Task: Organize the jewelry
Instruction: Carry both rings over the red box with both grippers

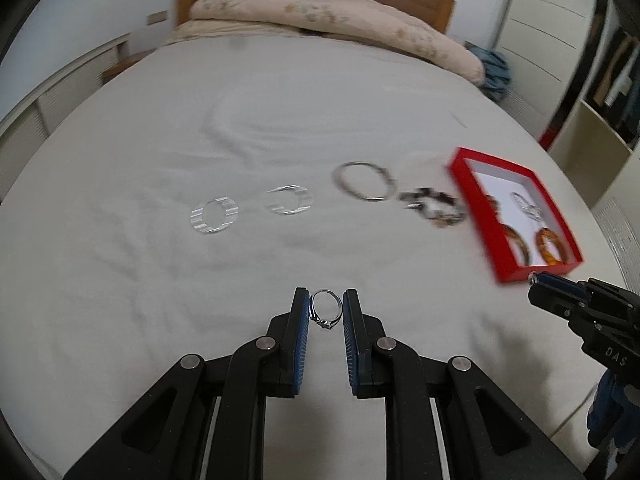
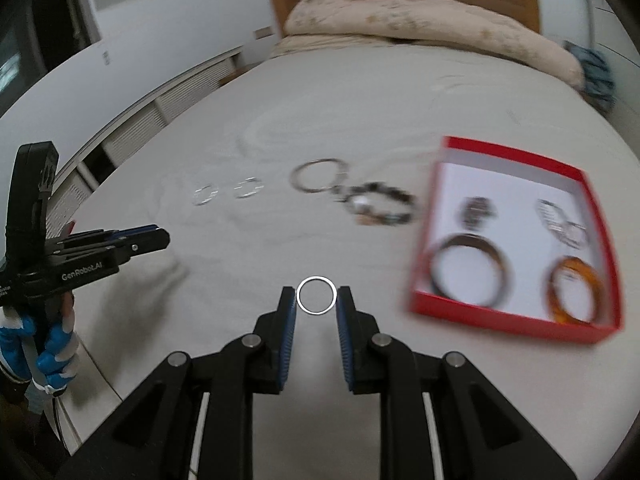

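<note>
My left gripper [image 1: 326, 309] pinches a small stone-set ring [image 1: 326, 309] between its fingers above the bed [image 1: 160, 280]. My right gripper [image 2: 317, 298] grips a plain silver ring [image 2: 316, 295]. Farther out lie two clear rings [image 1: 214, 214], a metal bangle [image 1: 363, 180], a beaded bracelet [image 1: 434, 207], then the red box [image 2: 504, 322] holding bangles.
</note>
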A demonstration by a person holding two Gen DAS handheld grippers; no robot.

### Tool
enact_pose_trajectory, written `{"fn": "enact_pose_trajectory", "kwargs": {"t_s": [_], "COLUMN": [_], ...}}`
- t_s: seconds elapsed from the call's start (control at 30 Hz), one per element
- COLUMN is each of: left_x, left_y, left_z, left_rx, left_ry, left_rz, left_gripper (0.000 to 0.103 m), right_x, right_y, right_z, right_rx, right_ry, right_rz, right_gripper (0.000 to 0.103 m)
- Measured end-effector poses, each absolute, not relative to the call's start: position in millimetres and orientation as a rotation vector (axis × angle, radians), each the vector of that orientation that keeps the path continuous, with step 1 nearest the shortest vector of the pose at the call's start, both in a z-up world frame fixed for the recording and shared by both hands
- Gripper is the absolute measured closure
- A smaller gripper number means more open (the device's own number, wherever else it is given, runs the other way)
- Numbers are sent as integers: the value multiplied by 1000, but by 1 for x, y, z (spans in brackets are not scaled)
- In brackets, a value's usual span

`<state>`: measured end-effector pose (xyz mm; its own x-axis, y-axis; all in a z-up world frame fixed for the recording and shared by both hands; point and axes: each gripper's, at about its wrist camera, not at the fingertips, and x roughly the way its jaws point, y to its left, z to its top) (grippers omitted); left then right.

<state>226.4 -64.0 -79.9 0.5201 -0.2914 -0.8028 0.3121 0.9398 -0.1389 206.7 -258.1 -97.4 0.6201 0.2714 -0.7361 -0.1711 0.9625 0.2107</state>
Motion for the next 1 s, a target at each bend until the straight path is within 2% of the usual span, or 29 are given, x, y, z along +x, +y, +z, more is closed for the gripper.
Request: {"fn": "enact_pose_trajectory", "kwargs": {"t_s": [0.47, 0.77, 1.0], "left_x": [253, 310, 341], "left_y": [-221, -307, -338], "left_z": [-67, -88, -115], "left_rx": [110, 181, 254], "left_ry": [939, 969, 989], "left_rz": [-569, -594, -569], "left_gripper": [87, 87, 87], "right_x": [210, 274, 316], "right_y": [-388, -432, -444], "right_z": [-83, -105, -128], "right_rx": [125, 108, 62], "right_ry": [822, 869, 929], "right_rz": [73, 57, 82], "right_gripper": [84, 84, 84]}}
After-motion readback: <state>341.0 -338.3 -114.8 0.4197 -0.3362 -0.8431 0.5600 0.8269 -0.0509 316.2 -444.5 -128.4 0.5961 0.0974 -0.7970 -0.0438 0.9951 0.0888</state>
